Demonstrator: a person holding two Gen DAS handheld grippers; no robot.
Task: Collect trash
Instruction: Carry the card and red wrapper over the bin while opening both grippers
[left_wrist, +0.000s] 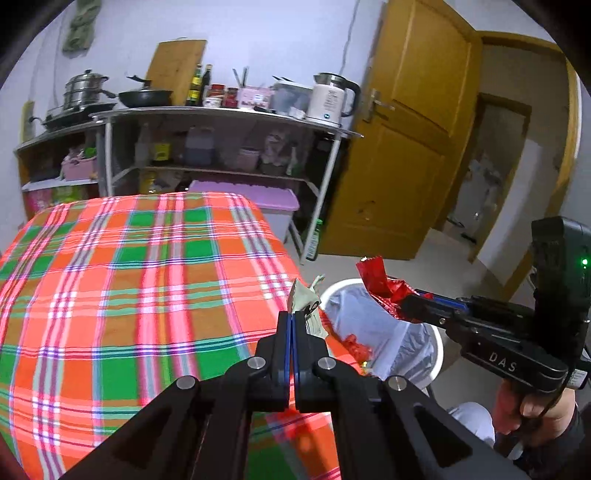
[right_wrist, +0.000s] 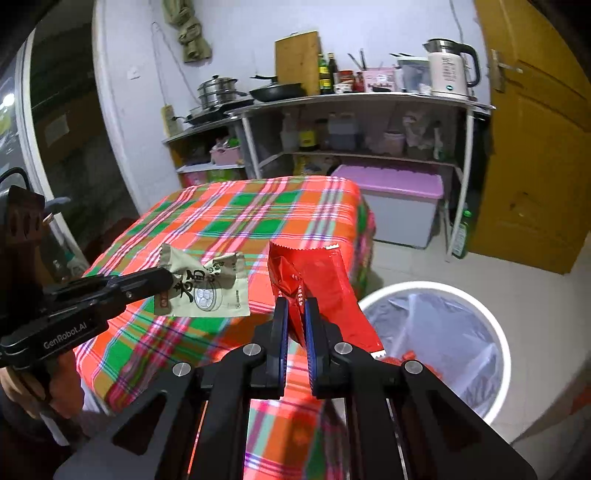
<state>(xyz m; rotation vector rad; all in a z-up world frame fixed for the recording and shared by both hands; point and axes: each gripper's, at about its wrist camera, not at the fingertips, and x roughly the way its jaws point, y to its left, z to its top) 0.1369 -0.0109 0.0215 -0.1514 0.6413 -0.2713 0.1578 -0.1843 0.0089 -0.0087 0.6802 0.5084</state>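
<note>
While both hands hover by the plaid table (right_wrist: 221, 221), left gripper (right_wrist: 168, 277) clenched on a beige wrapper (right_wrist: 210, 288) above the cloth, right gripper (right_wrist: 295, 314) pinching a red wrapper (right_wrist: 317, 277) at the table's corner, white lined bin (right_wrist: 443, 332) just right of the table

Two black two-finger grippers: the left gripper (left_wrist: 291, 317) and the right gripper (right_wrist: 295, 314). Two crumpled wrappers: one beige printed paper wrapper (right_wrist: 210, 284) and one shiny red foil wrapper (right_wrist: 317, 280). One round white bin lined with a clear plastic bag (right_wrist: 495, 321). One table under an orange-and-green plaid cloth (left_wrist: 129, 280). One white electric kettle (right_wrist: 448, 70). One black frying pan (right_wrist: 277, 90).
</note>
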